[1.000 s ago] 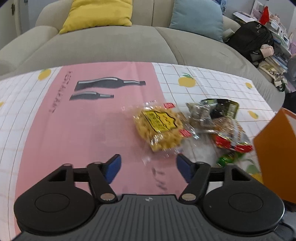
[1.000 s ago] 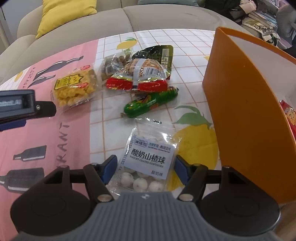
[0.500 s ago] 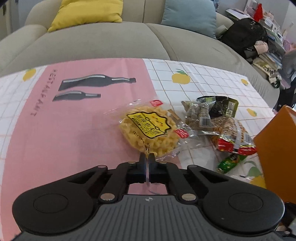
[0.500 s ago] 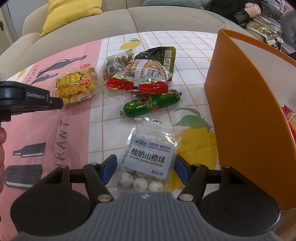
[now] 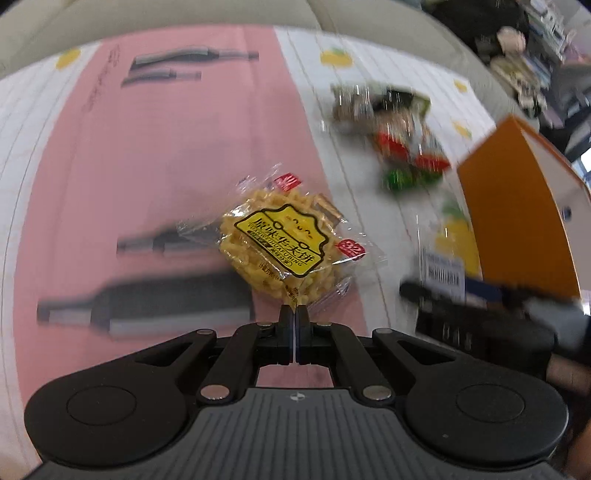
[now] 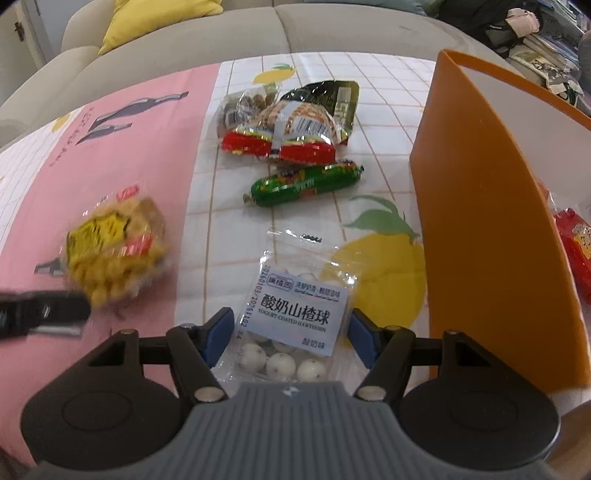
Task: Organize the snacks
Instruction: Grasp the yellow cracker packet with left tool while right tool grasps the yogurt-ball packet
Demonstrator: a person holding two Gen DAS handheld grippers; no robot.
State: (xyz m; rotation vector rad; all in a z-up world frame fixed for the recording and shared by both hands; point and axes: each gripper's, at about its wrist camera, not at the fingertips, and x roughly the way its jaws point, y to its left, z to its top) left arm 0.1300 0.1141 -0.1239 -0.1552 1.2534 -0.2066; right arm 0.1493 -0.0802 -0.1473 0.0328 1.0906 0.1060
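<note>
My left gripper (image 5: 294,314) is shut on the edge of the yellow cracker packet (image 5: 284,247) and holds it lifted above the pink tablecloth; the packet also shows blurred in the right wrist view (image 6: 114,251). My right gripper (image 6: 291,332) is open, its blue pads either side of the yogurt hawthorn ball packet (image 6: 295,314) lying on the table. A green sausage (image 6: 304,184), a red-ended peanut packet (image 6: 286,131), a dark green packet (image 6: 332,94) and a clear nut packet (image 6: 243,105) lie beyond. The orange box (image 6: 476,221) stands at the right.
A red snack packet (image 6: 576,251) lies inside the orange box. A grey sofa (image 6: 258,29) with a yellow cushion (image 6: 155,18) runs behind the table. The left gripper's body (image 6: 40,314) shows at the left edge of the right wrist view.
My left gripper closed on the yellow cracker packet's edge, then lifted it and carried it toward me and to the right. My right gripper stayed open around the hawthorn packet.
</note>
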